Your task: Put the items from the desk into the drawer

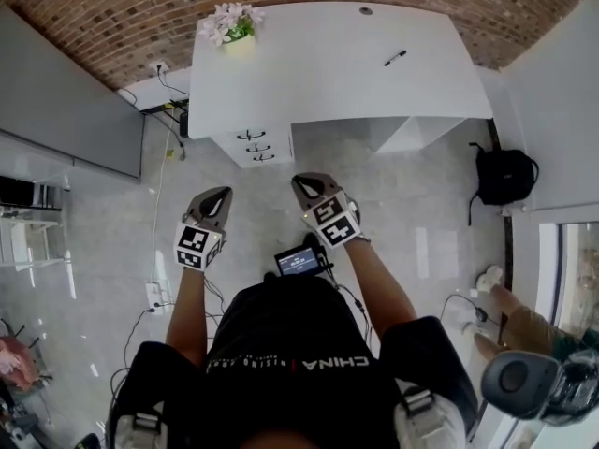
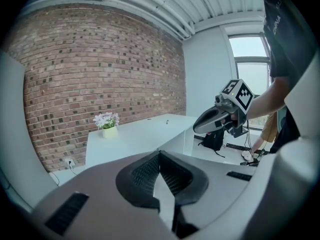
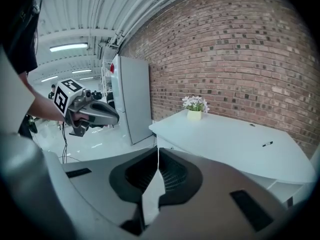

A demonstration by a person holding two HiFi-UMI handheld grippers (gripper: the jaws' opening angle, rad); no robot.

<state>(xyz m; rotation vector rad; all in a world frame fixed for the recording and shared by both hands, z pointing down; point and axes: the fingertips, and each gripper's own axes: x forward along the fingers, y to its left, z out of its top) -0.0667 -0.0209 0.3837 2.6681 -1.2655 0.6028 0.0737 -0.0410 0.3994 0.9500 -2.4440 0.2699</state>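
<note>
A white desk (image 1: 328,64) stands ahead against the brick wall, with a black pen (image 1: 395,58) lying on its right part and a potted flower (image 1: 232,23) at its back left corner. A drawer unit (image 1: 255,145) with three dark handles sits under the desk's left side, all drawers closed. My left gripper (image 1: 221,195) and my right gripper (image 1: 299,184) are held side by side over the floor, well short of the desk. Both are shut with nothing between the jaws. From the right gripper view the pen (image 3: 268,144) and flower (image 3: 195,106) show on the desk.
A black backpack (image 1: 504,175) lies on the floor right of the desk. A grey cabinet (image 1: 65,110) stands at the left. Cables and a power strip (image 1: 154,295) run along the floor at the left. Another person's arm (image 1: 524,325) shows at the lower right.
</note>
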